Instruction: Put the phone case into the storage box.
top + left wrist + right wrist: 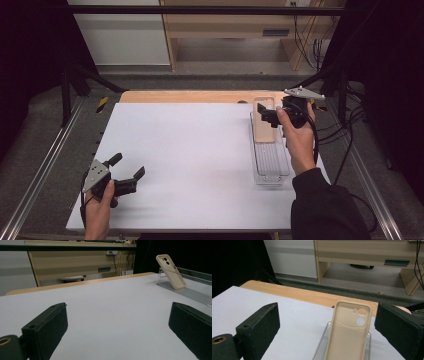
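While the right gripper (266, 116) was open wide around the beige phone case (263, 120) without touching it, the case leaned upright at the far end of the clear tray (270, 167) on the right side of the white table (190, 160). The grasp seemed not yet made, so lifting remained. The left gripper (127, 166), also wide open, waited near the front-left corner holding nothing.

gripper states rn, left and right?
Left gripper: open, holding nothing, over the white table.
Right gripper: open, jaws either side of the beige phone case, not gripping.
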Demonstrator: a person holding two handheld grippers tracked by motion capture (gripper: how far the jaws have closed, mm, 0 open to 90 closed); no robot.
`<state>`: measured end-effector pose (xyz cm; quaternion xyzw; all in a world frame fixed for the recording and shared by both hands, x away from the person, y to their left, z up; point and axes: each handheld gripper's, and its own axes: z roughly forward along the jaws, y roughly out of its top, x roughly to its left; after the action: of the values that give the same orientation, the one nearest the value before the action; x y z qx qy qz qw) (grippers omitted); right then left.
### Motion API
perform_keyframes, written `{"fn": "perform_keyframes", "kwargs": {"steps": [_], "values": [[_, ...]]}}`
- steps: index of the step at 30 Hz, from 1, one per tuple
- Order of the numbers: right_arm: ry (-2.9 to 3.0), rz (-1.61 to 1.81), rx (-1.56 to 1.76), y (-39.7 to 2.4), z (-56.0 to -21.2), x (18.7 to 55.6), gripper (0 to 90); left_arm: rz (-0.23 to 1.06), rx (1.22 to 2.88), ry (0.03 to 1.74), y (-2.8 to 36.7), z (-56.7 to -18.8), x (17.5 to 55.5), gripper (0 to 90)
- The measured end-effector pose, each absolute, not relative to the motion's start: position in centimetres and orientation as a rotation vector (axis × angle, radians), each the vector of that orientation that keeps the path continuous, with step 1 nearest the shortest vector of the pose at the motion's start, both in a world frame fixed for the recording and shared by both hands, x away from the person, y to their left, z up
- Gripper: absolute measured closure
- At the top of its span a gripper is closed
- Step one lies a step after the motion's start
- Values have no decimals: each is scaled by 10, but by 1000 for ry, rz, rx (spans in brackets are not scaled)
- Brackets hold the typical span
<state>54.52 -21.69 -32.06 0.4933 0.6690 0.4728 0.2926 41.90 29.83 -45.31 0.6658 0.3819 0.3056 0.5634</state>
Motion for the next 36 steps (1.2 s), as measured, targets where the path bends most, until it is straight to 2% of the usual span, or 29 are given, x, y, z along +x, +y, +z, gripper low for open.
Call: {"fn": "perform_keyframes", "kwargs": {"steps": [21, 36], "values": [[1711, 1338, 1293, -253, -324, 516, 45, 727, 1558, 901, 309, -453, 420, 18], [1668, 1420, 1117, -257, -337, 496, 43, 739, 1527, 905, 318, -449, 414, 18]]}}
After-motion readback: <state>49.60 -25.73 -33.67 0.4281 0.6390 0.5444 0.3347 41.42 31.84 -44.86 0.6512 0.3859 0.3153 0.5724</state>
